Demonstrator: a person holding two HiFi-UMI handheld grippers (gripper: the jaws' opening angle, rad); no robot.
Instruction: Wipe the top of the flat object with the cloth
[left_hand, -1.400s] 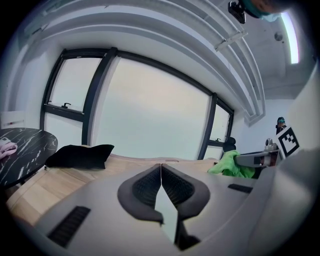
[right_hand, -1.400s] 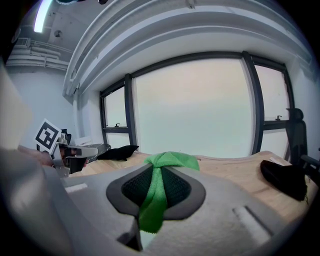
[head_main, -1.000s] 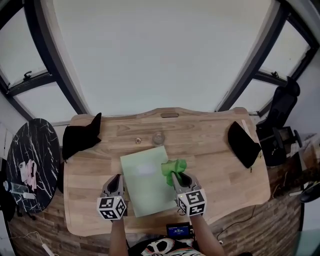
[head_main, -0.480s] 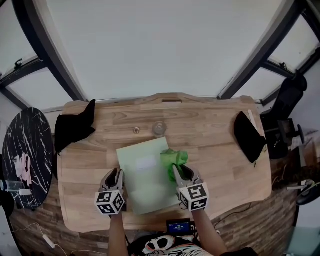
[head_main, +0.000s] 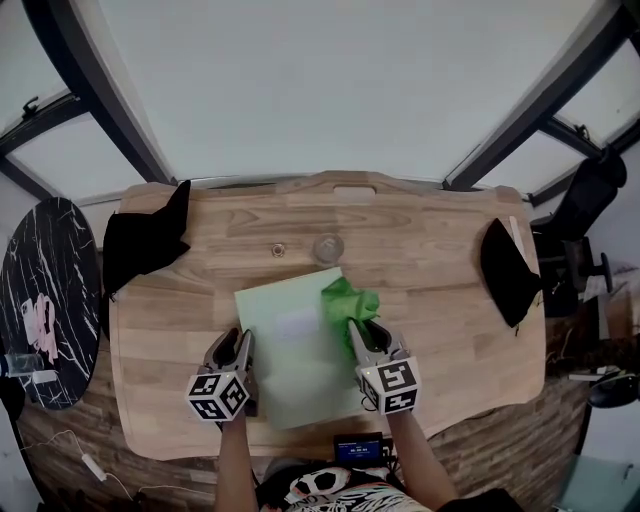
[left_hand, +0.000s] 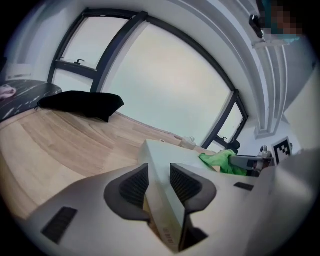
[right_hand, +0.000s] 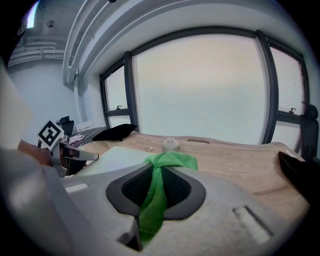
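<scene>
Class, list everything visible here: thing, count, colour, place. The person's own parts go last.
Table: 1, light wood, centre.
Flat object: 1, pale green, table's near middle.
Cloth: 1, green, over the flat object's right edge.
Bundles: 2, black, table's left and right ends.
Bottle: 1, clear, behind the flat object.
Side table: 1, black marbled, far left.
Left tongs: 1, grey, just been opening, flat object's edge between them.
Right tongs: 1, grey, shut on cloth.
</scene>
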